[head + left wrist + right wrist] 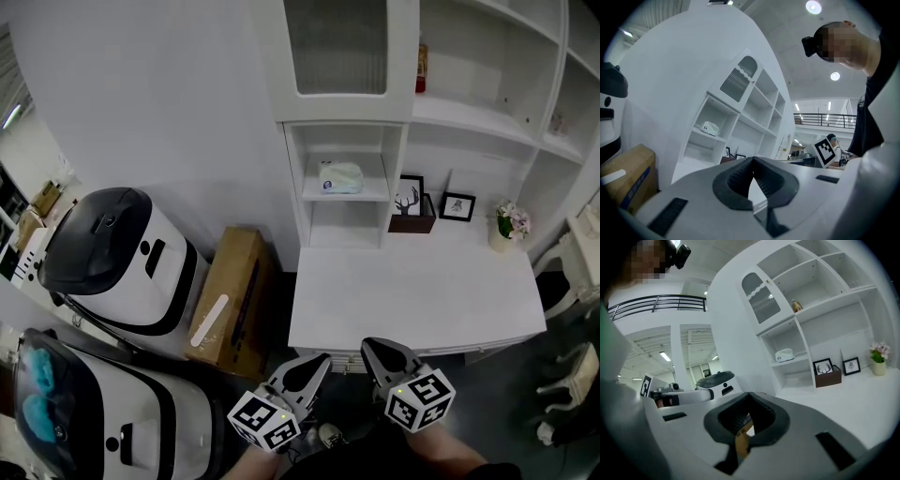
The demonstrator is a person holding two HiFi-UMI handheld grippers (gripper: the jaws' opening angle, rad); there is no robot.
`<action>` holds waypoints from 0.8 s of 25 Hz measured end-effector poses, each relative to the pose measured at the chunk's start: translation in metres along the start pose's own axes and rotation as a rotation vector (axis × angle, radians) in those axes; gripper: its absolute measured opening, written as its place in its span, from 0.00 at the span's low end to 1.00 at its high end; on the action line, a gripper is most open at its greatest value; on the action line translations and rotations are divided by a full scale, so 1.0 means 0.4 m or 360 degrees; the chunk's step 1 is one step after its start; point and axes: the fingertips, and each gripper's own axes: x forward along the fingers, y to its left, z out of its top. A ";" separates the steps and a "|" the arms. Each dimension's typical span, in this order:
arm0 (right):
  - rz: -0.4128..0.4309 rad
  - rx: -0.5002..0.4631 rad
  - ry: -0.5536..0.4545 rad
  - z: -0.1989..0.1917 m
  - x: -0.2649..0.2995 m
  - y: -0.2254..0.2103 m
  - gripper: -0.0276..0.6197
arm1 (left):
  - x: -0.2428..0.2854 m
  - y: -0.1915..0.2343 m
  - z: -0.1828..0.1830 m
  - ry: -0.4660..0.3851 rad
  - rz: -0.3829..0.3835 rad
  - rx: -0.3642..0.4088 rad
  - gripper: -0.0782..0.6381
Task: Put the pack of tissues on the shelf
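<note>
Since the tissue pack point(339, 176) already lies on the shelf point(373, 196), left tool point(319, 364) and right tool point(371, 349) sit pressed together, empty. Pack likely soft and light: pinch mid-sides.

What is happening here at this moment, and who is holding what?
A person holds two grippers low, near the front edge of a white desk. The left gripper and the right gripper both have their jaws together and hold nothing. The pack of tissues already lies on a shelf of the white unit behind the desk, away from both grippers, so the task looks done.
</note>
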 end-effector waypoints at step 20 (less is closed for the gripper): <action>0.0024 -0.0081 0.0018 0.011 -0.047 0.044 0.05 | -0.032 -0.040 0.010 -0.0079 0.0000 -0.0008 0.12</action>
